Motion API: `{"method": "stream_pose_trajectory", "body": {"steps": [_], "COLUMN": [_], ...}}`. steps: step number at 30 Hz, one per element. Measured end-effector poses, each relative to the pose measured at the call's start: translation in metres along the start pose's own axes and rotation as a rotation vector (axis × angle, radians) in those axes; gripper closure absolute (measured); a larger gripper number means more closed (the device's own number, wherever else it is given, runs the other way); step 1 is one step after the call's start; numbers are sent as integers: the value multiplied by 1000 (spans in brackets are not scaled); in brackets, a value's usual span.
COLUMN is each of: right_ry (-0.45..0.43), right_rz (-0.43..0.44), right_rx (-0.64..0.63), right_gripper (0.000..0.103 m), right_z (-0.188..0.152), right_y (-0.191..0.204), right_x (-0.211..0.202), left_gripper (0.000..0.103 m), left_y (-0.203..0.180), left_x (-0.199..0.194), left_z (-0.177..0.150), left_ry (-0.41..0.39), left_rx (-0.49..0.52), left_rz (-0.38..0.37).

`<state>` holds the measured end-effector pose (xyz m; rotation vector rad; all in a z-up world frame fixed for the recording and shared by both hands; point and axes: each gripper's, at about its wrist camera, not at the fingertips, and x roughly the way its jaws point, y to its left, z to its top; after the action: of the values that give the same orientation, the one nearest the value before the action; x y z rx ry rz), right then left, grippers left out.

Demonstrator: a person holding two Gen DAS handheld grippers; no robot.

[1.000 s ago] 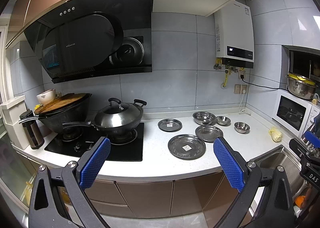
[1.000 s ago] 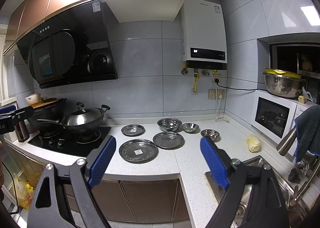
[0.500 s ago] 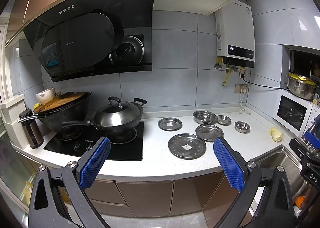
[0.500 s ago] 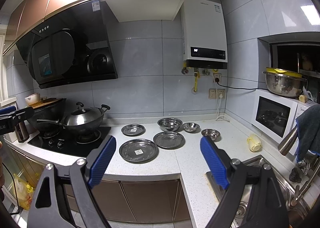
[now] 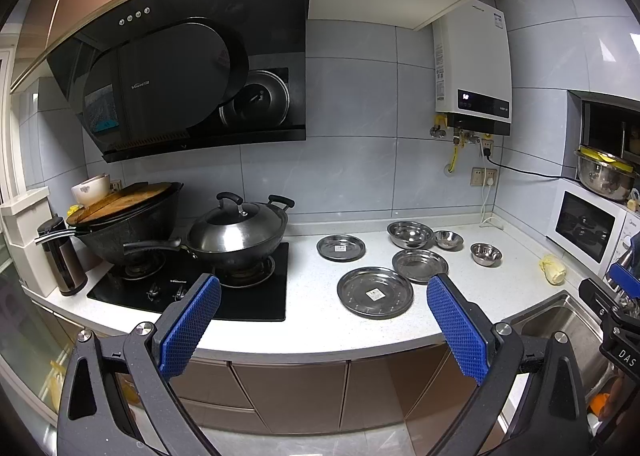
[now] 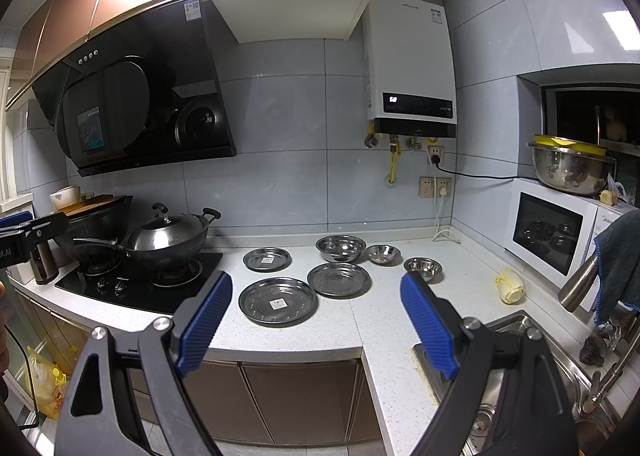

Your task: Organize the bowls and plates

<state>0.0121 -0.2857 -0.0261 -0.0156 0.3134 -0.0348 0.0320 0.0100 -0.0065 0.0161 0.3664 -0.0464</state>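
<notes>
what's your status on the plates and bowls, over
Left tongs open, empty. Right tongs open, empty. Three plates and three bowls spread singly on counter, none stacked. Nothing in the way.

This is a home kitchen. A black gas hob with a lidded wok sits in a white counter under a slanted black cooker hood, and a white gas water heater hangs on the grey tiled wall. A microwave stands in the corner beside a steel sink, with brown cupboards below and steel plates and bowls set out on the counter.
</notes>
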Motion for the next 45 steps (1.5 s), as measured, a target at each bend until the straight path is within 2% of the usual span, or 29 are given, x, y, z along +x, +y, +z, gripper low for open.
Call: {"method": "stream_pose_trajectory", "body": {"steps": [21, 29, 38, 45], "right_ry": [-2, -18, -48, -20], "right_rz": [-2, -15, -24, -14], "right_rx": [1, 21, 11, -29], "right_gripper": [17, 17, 16, 16], "right_z": [-1, 2, 15, 23], "right_y": [2, 25, 63, 70], "right_x": [3, 20, 57, 107], "left_gripper": [2, 2, 2, 2], "left_y": [2, 20, 45, 44], "left_x": [3, 18, 59, 119], "left_z": [-1, 5, 18, 28], "left_ry": [5, -3, -28, 15], "left_rx": [-2, 10, 12, -5], "left_rz": [4, -4, -37, -48]}}
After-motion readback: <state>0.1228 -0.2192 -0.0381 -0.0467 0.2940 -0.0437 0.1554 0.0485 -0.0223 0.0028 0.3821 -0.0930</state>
